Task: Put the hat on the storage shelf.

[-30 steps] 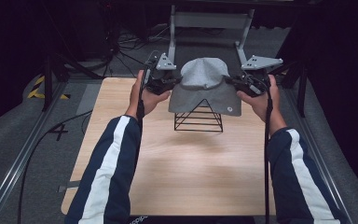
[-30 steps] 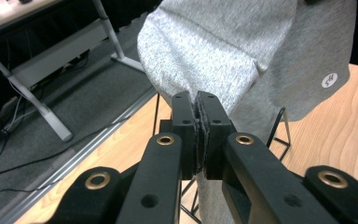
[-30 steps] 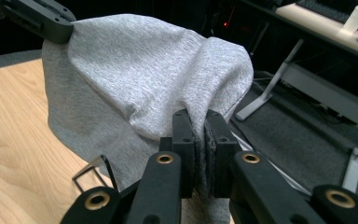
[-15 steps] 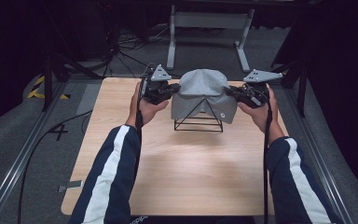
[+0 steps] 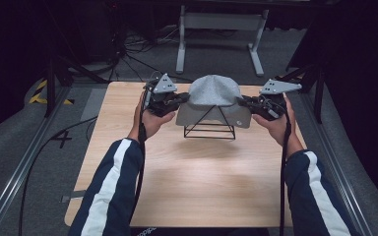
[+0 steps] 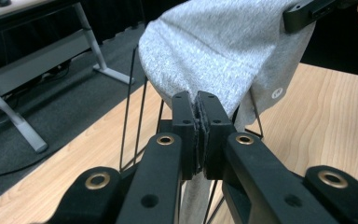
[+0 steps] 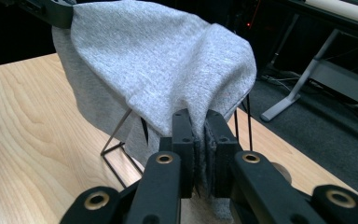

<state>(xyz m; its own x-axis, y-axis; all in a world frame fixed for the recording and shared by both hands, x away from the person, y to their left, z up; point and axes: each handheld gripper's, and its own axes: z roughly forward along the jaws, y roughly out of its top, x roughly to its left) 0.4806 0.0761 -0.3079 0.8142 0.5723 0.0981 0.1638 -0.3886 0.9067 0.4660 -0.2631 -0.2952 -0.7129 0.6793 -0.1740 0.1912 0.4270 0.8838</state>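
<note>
Light wooden tabletop [image 5: 187, 187], bare at the near side. Black wire pyramid-shaped stand [image 5: 209, 127] sits at the far-centre. Grey knit beanie hat [image 5: 213, 93] draped over the stand's top, hem stretched out both ways. Left gripper [image 5: 183, 98] clamped on the hat's left hem edge; right gripper [image 5: 241, 102] clamped on the right hem edge, fabric pinched between each pair of jaws.
</note>
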